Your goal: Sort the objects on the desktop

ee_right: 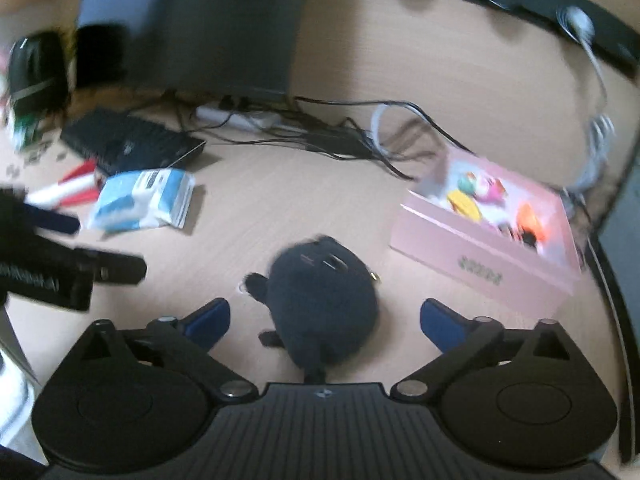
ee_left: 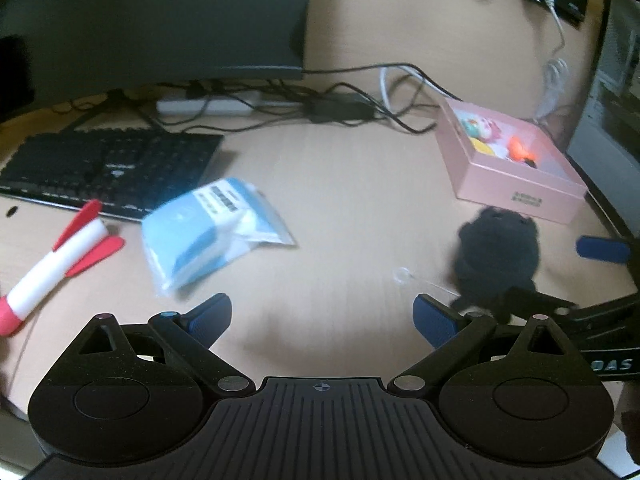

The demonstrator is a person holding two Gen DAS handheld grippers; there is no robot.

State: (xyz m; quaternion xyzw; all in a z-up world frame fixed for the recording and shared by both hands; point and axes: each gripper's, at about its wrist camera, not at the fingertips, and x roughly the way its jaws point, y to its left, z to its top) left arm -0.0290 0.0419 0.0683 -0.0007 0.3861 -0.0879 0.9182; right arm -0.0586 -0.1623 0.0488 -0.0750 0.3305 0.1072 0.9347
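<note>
A black fluffy plush toy (ee_right: 320,304) lies on the wooden desk between the open fingers of my right gripper (ee_right: 326,320), which does not grip it. It also shows in the left wrist view (ee_left: 496,256), right of my left gripper (ee_left: 322,318), which is open and empty over bare desk. A blue and white packet in a clear bag (ee_left: 212,228) lies ahead to the left. A red and white toy rocket (ee_left: 56,264) lies at the far left. An open pink box (ee_left: 508,160) with small colourful toys stands at the right.
A black keyboard (ee_left: 108,164) lies at the back left under a monitor (ee_left: 156,16). A power strip and tangled cables (ee_left: 320,104) run along the back. A second screen (ee_left: 616,80) stands at the far right. My right gripper's arm (ee_left: 600,320) reaches in beside the plush.
</note>
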